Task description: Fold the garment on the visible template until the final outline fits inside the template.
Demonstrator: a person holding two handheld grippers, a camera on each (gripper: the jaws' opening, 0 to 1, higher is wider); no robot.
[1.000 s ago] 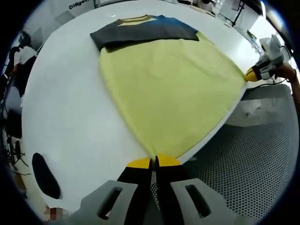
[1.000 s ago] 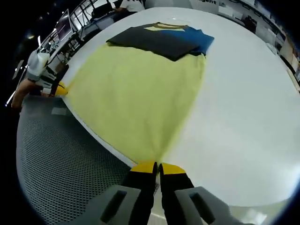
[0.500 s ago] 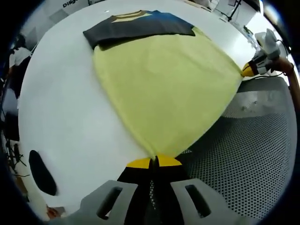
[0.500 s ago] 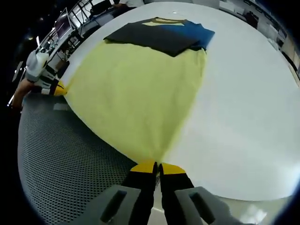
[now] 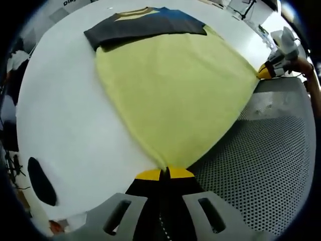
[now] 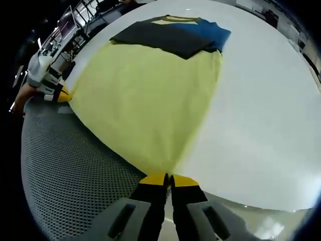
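At table (image 5: 65, 125) edge | left gripper (image 5: 165, 173), right gripper (image 6: 168, 179) | jaws pinching yellow garment (image 5: 175, 90) corners

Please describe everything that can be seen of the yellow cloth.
The yellow cloth is a plain, pale yellow sheet that looks soft, like towel or fleece. It lies spread flat on the white table, stretched between two near corners. The left gripper is shut on one corner and the right gripper on the other, at the table's edge. At its far end a folded dark grey and blue garment lies across it.
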